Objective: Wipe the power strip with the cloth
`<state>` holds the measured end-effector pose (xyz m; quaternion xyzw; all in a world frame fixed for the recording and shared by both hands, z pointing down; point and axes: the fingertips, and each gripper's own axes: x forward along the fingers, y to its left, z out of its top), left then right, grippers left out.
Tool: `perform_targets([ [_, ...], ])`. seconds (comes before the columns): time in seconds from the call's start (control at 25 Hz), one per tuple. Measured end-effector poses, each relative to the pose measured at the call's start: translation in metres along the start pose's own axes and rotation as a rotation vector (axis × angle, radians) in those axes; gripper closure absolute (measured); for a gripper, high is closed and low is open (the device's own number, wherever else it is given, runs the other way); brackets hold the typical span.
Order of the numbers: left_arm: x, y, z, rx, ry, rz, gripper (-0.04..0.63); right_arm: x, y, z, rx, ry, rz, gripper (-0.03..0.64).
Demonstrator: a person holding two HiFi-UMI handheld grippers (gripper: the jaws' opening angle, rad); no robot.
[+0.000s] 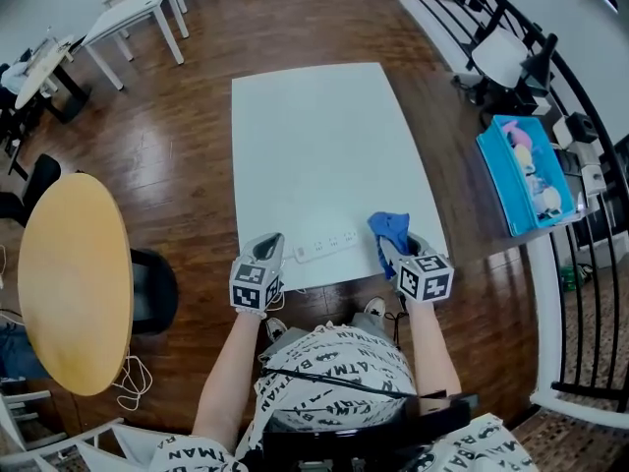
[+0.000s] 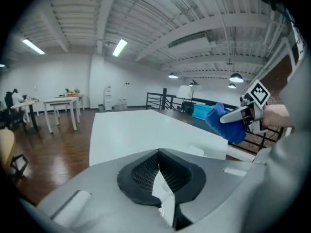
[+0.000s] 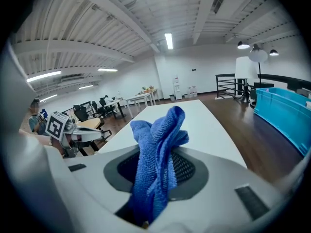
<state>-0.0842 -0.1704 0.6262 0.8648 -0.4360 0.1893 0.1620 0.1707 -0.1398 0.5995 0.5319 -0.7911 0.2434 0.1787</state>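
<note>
- Nearest the person, the left gripper [image 1: 267, 248] sits at the near edge of the white table [image 1: 314, 126], just beside the left end of the power strip [image 1: 326, 245]. Its own view shows the jaws clenched together, with nothing gripped as far as I can tell.
- The right gripper [image 1: 395, 256] is at the strip's right end, jaws grasping the blue cloth [image 1: 388, 229]. Its own view shows the cloth bunched and standing up out of the jaws.
- Only the head view shows the power strip, lying along the table's near edge between the two grippers. I can't make out whether the cloth touches it.
- The left gripper view catches the cloth from the side, hanging from the right gripper.
- Further off, a blue bin [image 1: 521, 180] stands right of the table and a round wooden table [image 1: 74, 278] stands to the left.
- A black railing [image 1: 590, 264] curves along the right.
</note>
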Motion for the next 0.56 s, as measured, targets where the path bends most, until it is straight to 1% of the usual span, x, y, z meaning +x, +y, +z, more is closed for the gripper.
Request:
perform_targets([
  [0.12,-0.011,-0.005,0.009,-0.060,-0.029,0.034,0.592,0.003,0.005,-0.002,0.006,-0.006,0.005,0.482],
  [0.36,-0.018,-0.018,0.006,-0.192,-0.031,0.044,0.592,0.006,0.014,-0.012,-0.005,0.009,0.009,0.482],
  [0.56,-0.018,-0.031,0.002,-0.212,-0.022,0.042,0.592,0.004,0.013,-0.023,-0.008,0.027,0.014,0.482],
])
